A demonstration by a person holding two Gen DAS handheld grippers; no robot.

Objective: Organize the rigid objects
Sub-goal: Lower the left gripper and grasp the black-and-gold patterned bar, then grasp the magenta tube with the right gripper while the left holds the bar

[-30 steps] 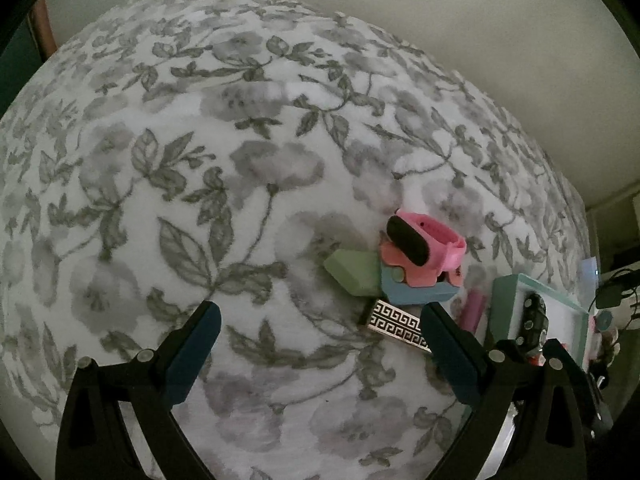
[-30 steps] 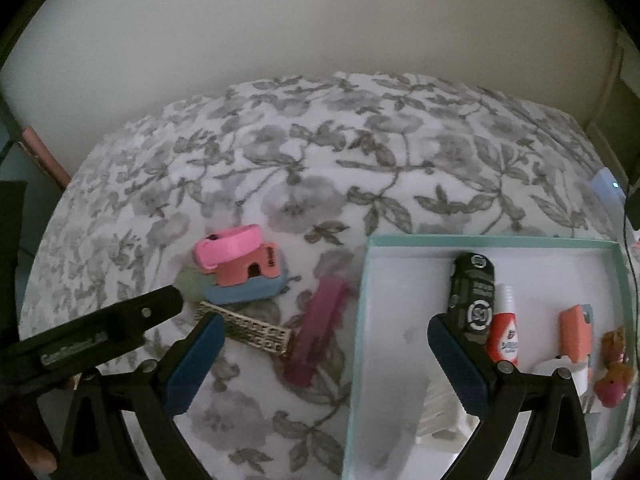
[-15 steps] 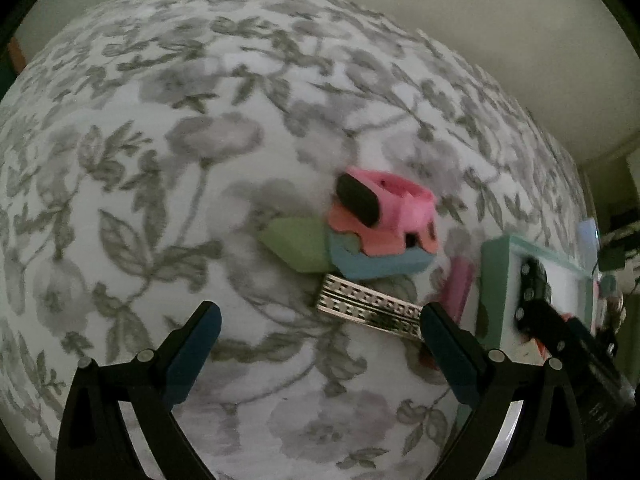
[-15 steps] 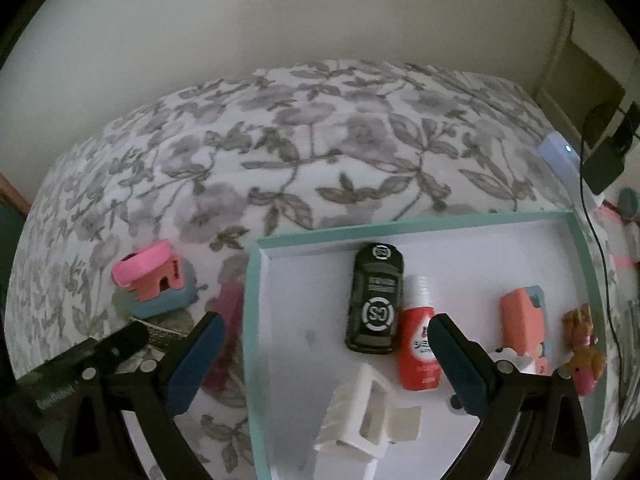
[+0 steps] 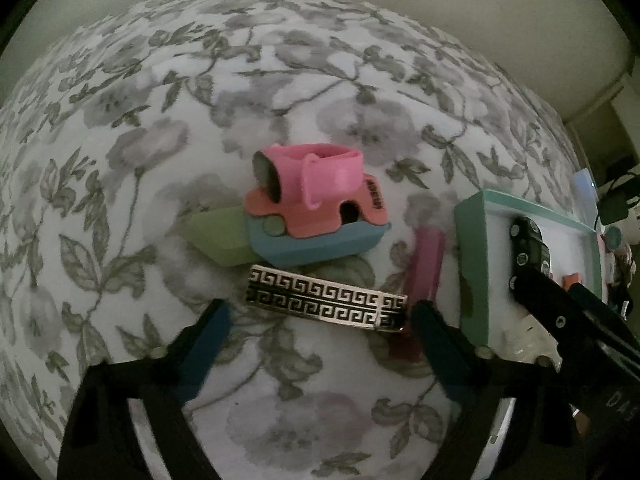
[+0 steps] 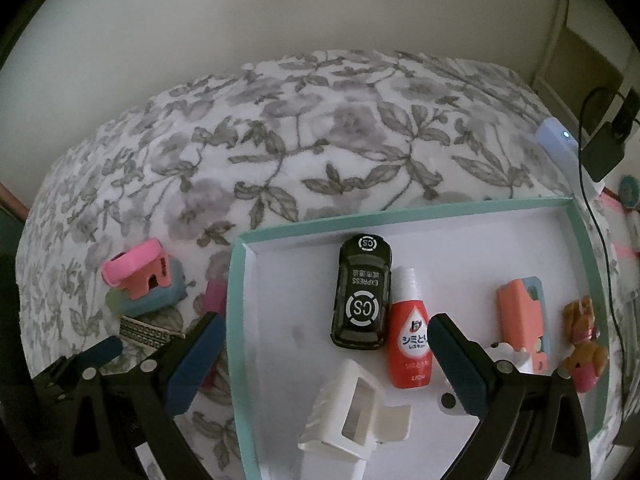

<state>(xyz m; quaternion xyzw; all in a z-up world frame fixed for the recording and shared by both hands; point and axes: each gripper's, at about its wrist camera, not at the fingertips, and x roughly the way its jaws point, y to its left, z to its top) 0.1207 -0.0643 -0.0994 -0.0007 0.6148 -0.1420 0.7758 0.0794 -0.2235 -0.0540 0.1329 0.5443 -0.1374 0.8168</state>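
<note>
Left gripper (image 5: 316, 316) fingers apart but closing, nothing clamped; patterned bar (image 5: 326, 300) lies just ahead between them. Risk: tips snag the soft bedspread (image 5: 160, 120) or knock the pink stack (image 5: 316, 204). Right gripper (image 6: 324, 336) fingers apart, empty, over the box (image 6: 236, 320).

The magenta bar (image 5: 426, 256) is blurred — its near end hidden behind the patterned band (image 5: 326, 300); the white clip (image 6: 352, 412) runs off the bottom edge.

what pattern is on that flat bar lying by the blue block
A black and silver Greek-key pattern on the flat bar; clearest in the left wrist view.
</note>
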